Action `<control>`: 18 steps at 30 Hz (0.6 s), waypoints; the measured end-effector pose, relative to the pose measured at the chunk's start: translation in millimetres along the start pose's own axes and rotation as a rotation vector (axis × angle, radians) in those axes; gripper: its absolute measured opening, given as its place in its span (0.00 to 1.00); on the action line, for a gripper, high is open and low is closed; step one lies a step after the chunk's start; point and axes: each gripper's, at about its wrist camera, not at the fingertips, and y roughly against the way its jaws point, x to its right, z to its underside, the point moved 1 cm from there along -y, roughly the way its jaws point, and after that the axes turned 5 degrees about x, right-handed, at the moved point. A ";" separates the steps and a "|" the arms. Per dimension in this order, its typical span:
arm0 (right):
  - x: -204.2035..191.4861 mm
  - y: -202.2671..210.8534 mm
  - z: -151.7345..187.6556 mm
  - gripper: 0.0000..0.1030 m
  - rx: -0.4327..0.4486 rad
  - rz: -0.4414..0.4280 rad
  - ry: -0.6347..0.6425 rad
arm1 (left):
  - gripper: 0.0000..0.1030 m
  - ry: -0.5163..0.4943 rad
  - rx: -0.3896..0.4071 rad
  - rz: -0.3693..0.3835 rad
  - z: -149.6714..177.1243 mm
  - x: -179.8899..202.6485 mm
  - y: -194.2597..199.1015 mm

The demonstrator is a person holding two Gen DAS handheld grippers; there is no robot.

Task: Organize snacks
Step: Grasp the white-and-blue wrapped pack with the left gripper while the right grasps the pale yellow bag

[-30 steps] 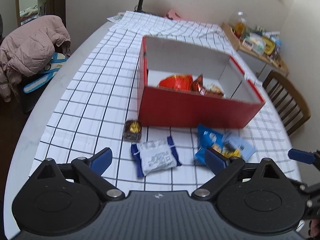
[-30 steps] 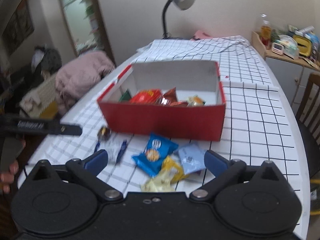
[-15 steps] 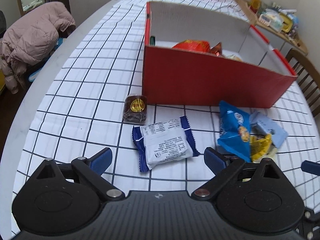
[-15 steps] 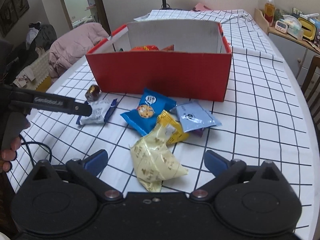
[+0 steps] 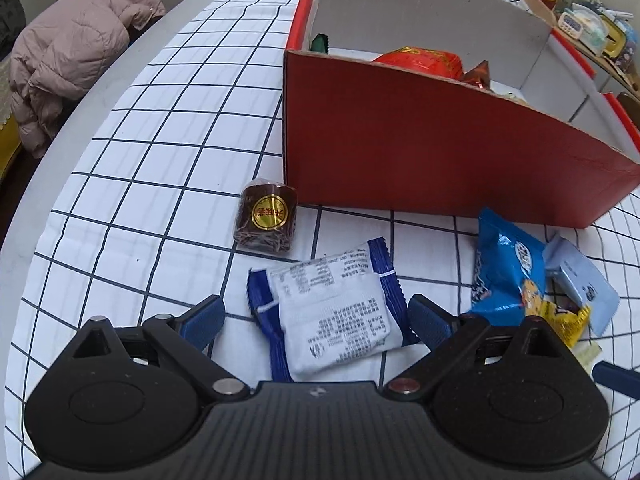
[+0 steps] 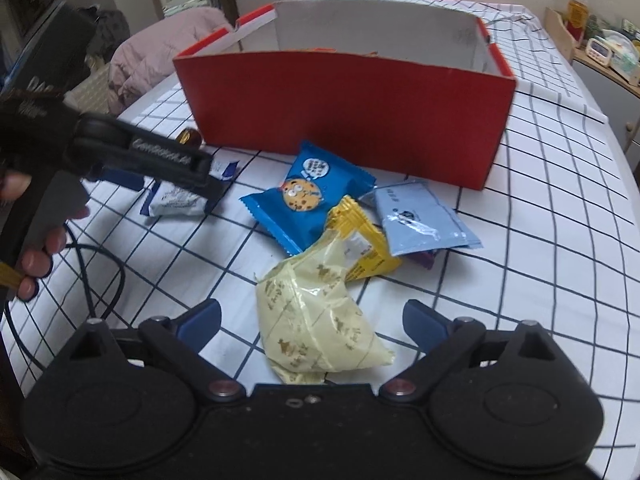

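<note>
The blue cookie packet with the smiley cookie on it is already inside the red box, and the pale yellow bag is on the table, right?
Not quite. The blue cookie packet is not inside the red box; it lies on the checked tablecloth in front of it, as the right wrist view shows. The pale yellow bag is indeed on the table.

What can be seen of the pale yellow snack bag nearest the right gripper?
The pale yellow bag is a soft, crinkled plastic pouch printed with small gold-brown figures, puffed and creased. It lies flat on the checked tablecloth, its upper corner resting over a brighter yellow packet behind it. Its lower end sits between the fingers of the right gripper, which are closing but stand apart from it on both sides. It looks sealed; any text is too small to read.
</note>
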 end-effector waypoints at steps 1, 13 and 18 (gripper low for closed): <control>-0.9 -1.8 -0.3 0.92 -0.005 -0.002 0.012 | 0.96 0.001 -0.004 -0.005 -0.1 0.3 -1.6; -12.5 -13.3 -1.8 0.73 -0.038 -0.001 0.104 | 0.87 0.018 0.001 -0.048 -4.5 3.1 -6.1; -13.9 -12.2 0.1 0.59 -0.033 0.013 0.125 | 0.72 0.010 0.015 -0.055 -3.4 3.5 0.0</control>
